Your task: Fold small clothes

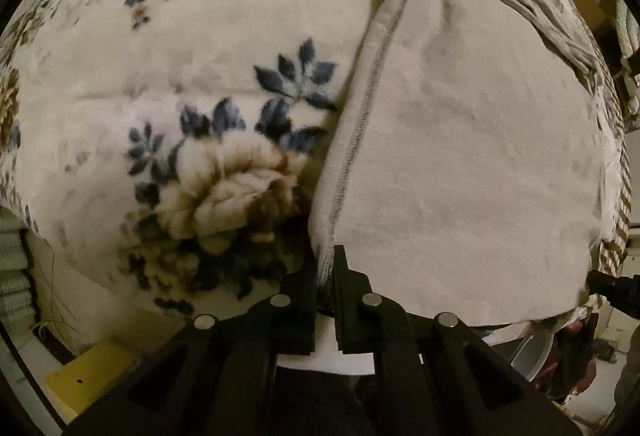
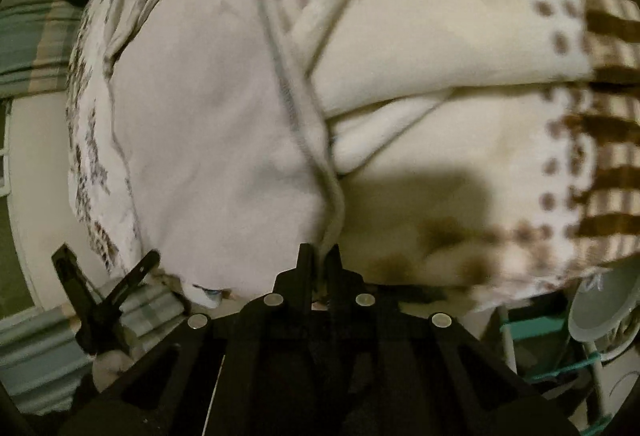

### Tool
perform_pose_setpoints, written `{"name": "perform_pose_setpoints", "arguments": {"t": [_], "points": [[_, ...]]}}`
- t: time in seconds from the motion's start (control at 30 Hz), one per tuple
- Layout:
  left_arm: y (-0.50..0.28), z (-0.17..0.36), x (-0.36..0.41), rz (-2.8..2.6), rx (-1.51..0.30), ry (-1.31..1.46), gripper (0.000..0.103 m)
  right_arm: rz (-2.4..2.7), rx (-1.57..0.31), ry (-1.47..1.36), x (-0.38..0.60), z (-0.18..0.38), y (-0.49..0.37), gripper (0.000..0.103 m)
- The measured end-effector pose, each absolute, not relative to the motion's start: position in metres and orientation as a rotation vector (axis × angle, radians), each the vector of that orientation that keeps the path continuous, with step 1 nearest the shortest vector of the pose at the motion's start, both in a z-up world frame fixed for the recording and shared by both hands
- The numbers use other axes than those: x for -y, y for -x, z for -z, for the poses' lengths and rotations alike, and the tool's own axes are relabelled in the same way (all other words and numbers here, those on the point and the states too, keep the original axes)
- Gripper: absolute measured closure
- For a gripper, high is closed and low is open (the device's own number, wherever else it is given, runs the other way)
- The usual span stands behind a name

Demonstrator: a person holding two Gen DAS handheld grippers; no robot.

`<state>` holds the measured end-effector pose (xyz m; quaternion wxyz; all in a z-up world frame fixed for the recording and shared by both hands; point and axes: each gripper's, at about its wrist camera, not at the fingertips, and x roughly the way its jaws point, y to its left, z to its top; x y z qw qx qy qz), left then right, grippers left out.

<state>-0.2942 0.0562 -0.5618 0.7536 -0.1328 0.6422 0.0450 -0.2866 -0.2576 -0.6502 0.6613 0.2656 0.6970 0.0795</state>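
In the left wrist view, a floral blanket [image 1: 208, 84] with blue leaves and a tan rose covers the left half of the bed. To its right lies the pale garment [image 1: 460, 156], spread flat, its stitched hem running from the top centre down to the left gripper [image 1: 329, 268]. That gripper's 2 fingers are pressed close on the hem's lower corner, pinching it at the near edge of the bed. At the far right edge, the tip of the other black tool just shows beside the garment's opposite corner. A yellow box [image 1: 92, 372] sits low on the left, below the bed's edge.

In the right wrist view, the left gripper's open-looking silhouette stands at the lower left, beside the garment's [image 2: 208, 140] near corner. The garment fills the left centre; its hem drops straight into the right gripper [image 2: 320, 260], whose 2 fingers are closed on it. Right of the hem lies the blanket's cream, brown-striped side [image 2: 460, 36], folded over itself. A grey bowl-like object [image 2: 600, 308] sits at the lower right.
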Motion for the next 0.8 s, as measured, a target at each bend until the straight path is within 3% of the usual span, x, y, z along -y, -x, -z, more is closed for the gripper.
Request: {"name": "perform_pose_setpoints", "arguments": {"t": [0.13,0.27,0.3,0.37,0.43,0.53,0.57,0.6,0.63,0.67,0.8], "points": [[0.296,0.561,-0.057,-0.089,-1.403,0.338,0.099,-0.158,-1.586,-0.648,0.275,0.653,0.289,0.099],[0.289,0.576,-0.064,-0.031,-1.441,0.438,0.096,-0.177,-1.623,-0.791,0.286,0.668,0.286,0.095],[0.286,0.582,-0.071,-0.031,-1.463,0.451,0.091,-0.181,-1.624,-0.816,0.287,0.672,0.286,0.090],[0.290,0.593,-0.074,-0.012,-1.478,0.495,0.083,-0.174,-1.624,-0.812,0.288,0.677,0.284,0.057],[0.298,0.596,-0.075,-0.005,-1.459,0.522,0.080,-0.185,-1.615,-0.830,0.285,0.680,0.285,0.050],[0.294,0.600,-0.090,0.001,-1.448,0.516,0.081,-0.186,-1.623,-0.840,0.280,0.688,0.284,0.050],[0.300,0.599,-0.088,-0.007,-1.434,0.501,0.081,-0.180,-1.614,-0.847,0.280,0.690,0.284,0.052],[0.300,0.597,-0.084,-0.018,-1.425,0.487,0.089,-0.175,-1.609,-0.851,0.281,0.691,0.284,0.057],[0.297,0.592,-0.080,-0.025,-1.415,0.477,0.099,-0.158,-1.584,-0.858,0.283,0.689,0.284,0.087],[0.301,0.589,-0.075,-0.024,-1.401,0.470,0.099,-0.157,-1.583,-0.858,0.282,0.688,0.283,0.099],[0.311,0.562,-0.070,-0.045,-1.330,0.430,0.100,-0.175,-1.543,-0.838,0.281,0.669,0.282,0.099]]}}
